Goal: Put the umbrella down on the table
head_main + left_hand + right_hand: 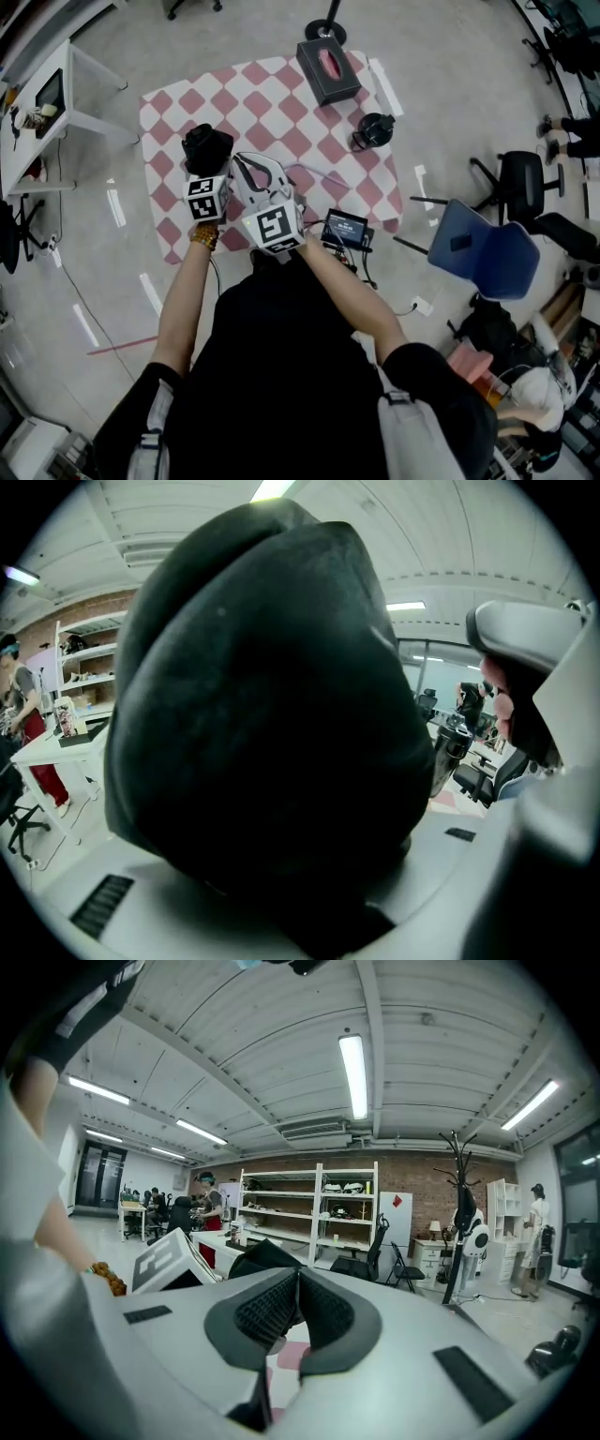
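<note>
A folded black umbrella (206,145) is held over the near left part of the pink-and-white checked table (281,103). My left gripper (207,169) is shut on it. In the left gripper view the umbrella (272,714) fills most of the picture and hides the jaw tips. My right gripper (246,167) hangs just to the right of it, jaws together at the tips with nothing between them. In the right gripper view the ribbed pads (267,1309) meet, and the umbrella (262,1258) shows just beyond them, with the left gripper's marker cube (169,1262) to the left.
A black tissue box (328,70) lies at the table's far edge and a black bottle (373,131) stands at its right side. A small screen device (345,228) sits at the near right corner. A blue chair (483,248) and a white side table (56,94) flank it.
</note>
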The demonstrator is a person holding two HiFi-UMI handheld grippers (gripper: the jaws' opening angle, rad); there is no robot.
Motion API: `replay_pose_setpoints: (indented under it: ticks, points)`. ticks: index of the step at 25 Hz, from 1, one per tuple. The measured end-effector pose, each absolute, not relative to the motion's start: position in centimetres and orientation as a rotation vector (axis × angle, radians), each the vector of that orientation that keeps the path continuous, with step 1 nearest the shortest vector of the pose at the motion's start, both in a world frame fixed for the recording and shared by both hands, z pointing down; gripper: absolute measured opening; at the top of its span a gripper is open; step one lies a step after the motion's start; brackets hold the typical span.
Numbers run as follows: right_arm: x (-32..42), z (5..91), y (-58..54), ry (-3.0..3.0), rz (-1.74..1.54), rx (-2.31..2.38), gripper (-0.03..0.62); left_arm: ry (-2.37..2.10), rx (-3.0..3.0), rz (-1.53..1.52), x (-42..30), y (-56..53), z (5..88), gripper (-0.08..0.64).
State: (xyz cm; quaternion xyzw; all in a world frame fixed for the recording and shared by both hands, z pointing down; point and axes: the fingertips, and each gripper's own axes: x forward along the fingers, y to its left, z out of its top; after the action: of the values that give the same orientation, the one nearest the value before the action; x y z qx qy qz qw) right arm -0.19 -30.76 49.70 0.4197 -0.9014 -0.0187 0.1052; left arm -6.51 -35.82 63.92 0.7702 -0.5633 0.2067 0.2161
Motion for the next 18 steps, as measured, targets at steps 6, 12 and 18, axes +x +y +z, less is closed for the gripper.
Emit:
replay_pose_setpoints:
  ticks: [6,12,18]
  points:
    - [2.8,50.6,-32.3,-2.623,0.0,1.297,0.018,-1.542,2.079,0.615,-5.0,-38.3,67.5,0.198]
    - [5.2,51.6,-33.8,-2.582,0.031,1.346,0.018,-1.55,2.007,0.613,-3.7,-40.0,70.2,0.202]
    - [7.3,52.2,-34.7,-2.563,0.043,1.368,0.018,-1.539,2.011,0.652,-2.2,-41.6,71.8,0.206]
